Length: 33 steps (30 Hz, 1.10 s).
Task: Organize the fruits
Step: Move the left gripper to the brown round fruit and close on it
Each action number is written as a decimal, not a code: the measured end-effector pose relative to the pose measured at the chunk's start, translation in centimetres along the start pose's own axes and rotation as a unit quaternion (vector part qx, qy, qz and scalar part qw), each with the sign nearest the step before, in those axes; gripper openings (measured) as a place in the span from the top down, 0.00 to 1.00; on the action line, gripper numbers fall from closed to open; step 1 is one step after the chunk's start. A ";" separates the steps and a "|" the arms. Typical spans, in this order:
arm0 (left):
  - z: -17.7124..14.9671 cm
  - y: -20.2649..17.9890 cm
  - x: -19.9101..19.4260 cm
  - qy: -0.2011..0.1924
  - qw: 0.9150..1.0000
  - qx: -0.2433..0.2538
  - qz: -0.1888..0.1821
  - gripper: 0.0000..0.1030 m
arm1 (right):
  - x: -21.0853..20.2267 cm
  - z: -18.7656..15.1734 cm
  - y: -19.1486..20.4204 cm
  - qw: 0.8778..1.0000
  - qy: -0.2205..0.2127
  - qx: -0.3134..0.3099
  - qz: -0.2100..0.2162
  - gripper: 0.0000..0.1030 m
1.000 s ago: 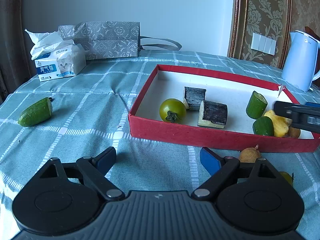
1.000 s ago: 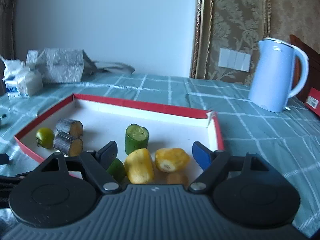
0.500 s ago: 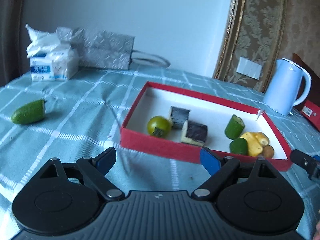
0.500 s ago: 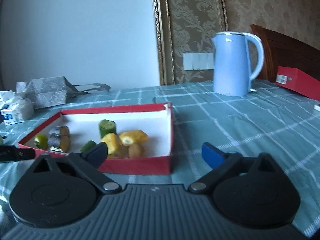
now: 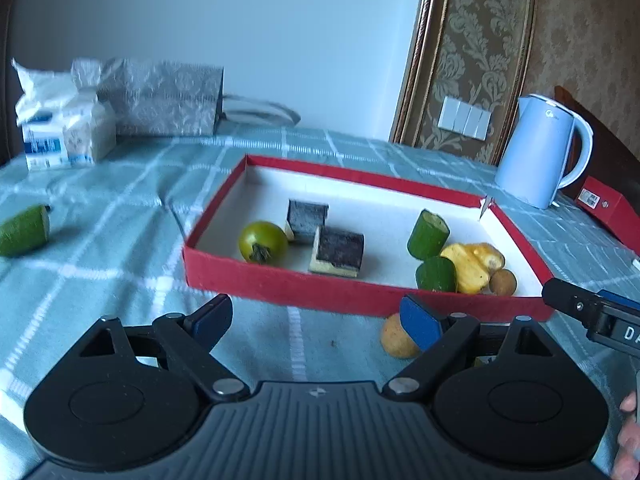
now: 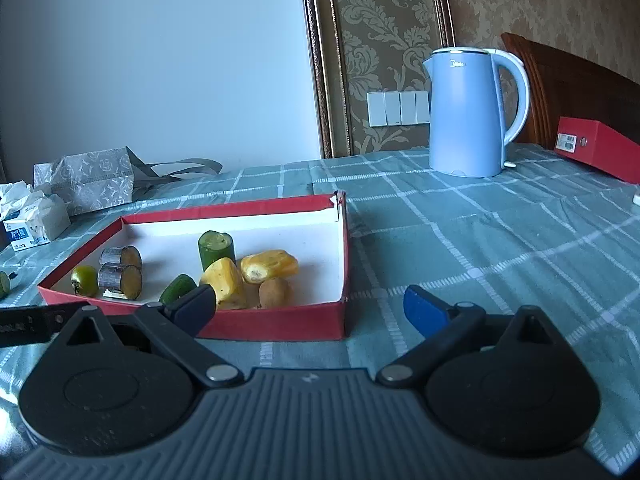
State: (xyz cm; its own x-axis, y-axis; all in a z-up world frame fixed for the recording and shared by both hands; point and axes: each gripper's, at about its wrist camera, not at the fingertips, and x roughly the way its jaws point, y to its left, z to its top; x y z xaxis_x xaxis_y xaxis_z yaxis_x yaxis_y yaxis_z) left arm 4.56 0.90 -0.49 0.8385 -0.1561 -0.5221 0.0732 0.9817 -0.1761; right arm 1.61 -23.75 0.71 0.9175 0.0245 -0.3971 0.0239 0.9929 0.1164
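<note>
A red box (image 5: pixel 360 292) with a white floor holds a green tomato (image 5: pixel 262 242), two dark cut pieces (image 5: pixel 338 250), two cucumber pieces (image 5: pixel 428 234), yellow fruit pieces (image 5: pixel 474 266) and a small brown fruit (image 5: pixel 503 282). The box also shows in the right wrist view (image 6: pixel 276 322). A brown fruit (image 5: pixel 394 338) lies on the cloth in front of the box, beside my left gripper's right finger. A cucumber half (image 5: pixel 24 232) lies far left. My left gripper (image 5: pixel 316 320) is open and empty. My right gripper (image 6: pixel 308 308) is open and empty, near the box's near right corner.
A blue kettle (image 6: pixel 472 112) stands at the back right, with a red box (image 6: pixel 600 148) beside it. A tissue pack (image 5: pixel 60 132) and a grey gift bag (image 5: pixel 160 100) stand at the back left. A checked teal cloth (image 6: pixel 500 240) covers the table.
Both grippers have pulled back from the box and risen. The right gripper has moved away from over the yellow fruit to the box's right corner. The fruit has not moved.
</note>
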 end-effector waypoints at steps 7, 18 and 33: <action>-0.2 -0.9 0.7 0.004 0.999 -0.017 0.026 0.11 | -0.2 0.1 0.1 1.000 -0.001 0.002 0.010 0.03; -0.4 -2.8 0.5 0.001 1.000 0.029 0.010 0.11 | -0.2 0.1 0.1 1.000 0.002 0.005 0.017 0.03; -0.4 -3.6 1.9 0.040 0.998 0.042 -0.028 0.12 | 0.0 0.1 -0.2 1.000 0.006 0.015 0.012 0.00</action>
State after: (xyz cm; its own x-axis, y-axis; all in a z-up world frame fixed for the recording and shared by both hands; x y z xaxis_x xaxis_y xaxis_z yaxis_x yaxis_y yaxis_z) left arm 5.66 -2.92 -1.15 0.7862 -0.2152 -0.5793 0.1662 0.9765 -0.1371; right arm 1.62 -24.00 0.78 0.9131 0.0507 -0.4046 0.0133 0.9880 0.1539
